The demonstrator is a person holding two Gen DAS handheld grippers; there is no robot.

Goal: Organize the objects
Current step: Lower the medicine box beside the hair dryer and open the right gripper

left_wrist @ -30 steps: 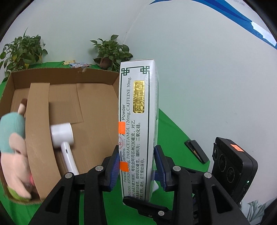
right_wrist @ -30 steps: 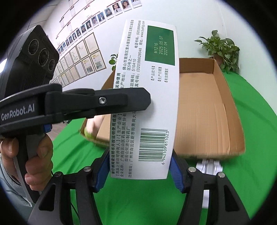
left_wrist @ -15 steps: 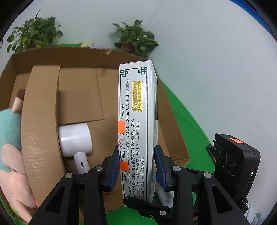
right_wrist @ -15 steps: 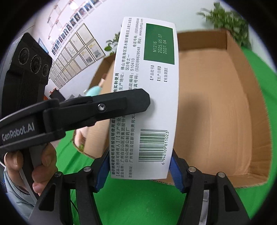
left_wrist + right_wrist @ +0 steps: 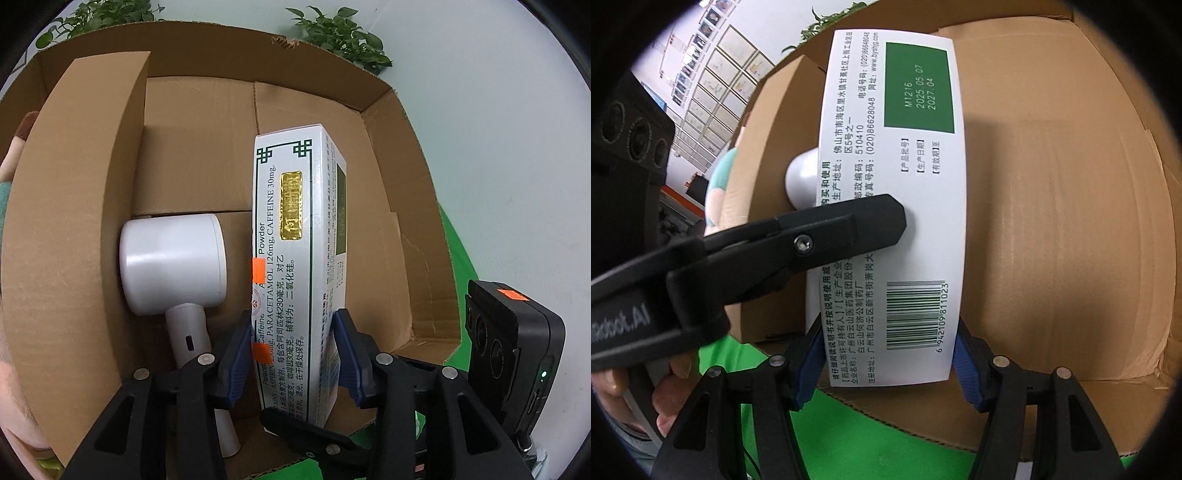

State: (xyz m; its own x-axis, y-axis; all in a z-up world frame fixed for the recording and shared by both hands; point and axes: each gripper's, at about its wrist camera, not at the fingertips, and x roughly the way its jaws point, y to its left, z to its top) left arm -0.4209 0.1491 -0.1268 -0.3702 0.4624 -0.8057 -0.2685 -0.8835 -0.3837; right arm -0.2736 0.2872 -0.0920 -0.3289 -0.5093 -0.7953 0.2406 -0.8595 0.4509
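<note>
Grippers: two, both on one medicine box (image 5: 291,266); one hairdryer (image 5: 173,266); one carton (image 5: 406,206).

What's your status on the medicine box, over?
Left hand-held gripper jaws opening, medicine box between them. Right hand-held gripper clamped on it. White hair dryer beside it in carton.

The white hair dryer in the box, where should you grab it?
Grip the hair dryer by its slim handle, coming from above, fingers either side. It lies flat in the cardboard box; its round head looks too fat. The medicine box crowds one side.
</note>
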